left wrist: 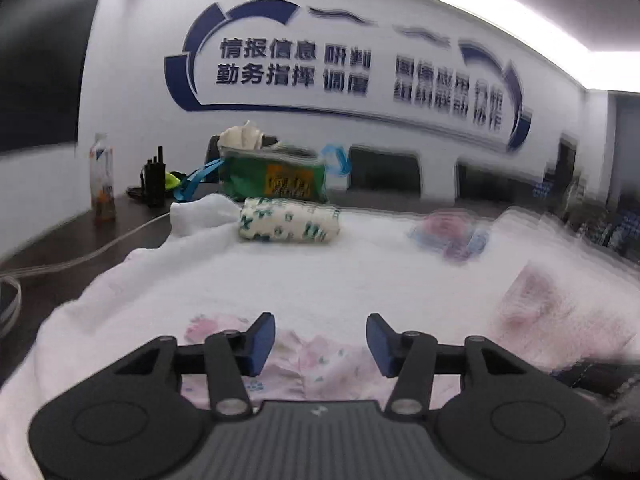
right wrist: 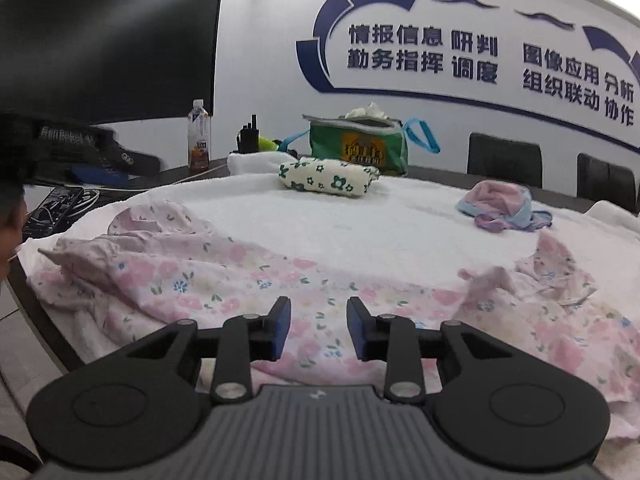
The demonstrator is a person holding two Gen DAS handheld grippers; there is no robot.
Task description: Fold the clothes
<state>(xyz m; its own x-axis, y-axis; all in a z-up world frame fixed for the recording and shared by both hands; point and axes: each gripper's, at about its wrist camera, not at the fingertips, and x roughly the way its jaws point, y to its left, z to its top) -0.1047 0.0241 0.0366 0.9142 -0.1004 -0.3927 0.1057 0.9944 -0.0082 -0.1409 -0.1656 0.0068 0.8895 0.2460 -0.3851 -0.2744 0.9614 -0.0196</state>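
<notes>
Both the left gripper (left wrist: 321, 344) and right gripper (right wrist: 319, 328) hang open over the rumpled pink floral garment (right wrist: 248, 280), so honestly a sloppy pinch could grab the white towel (right wrist: 360, 224) underneath too.

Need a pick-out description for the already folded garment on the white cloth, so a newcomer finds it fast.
Start at the green fabric bag under the blue wall lettering, at the far edge of the white towel-covered table. Directly in front of it lies the folded cream bundle with dark green flowers. Unlike the crumpled pink floral garment nearer the grippers, it is compact and green-printed.
</notes>
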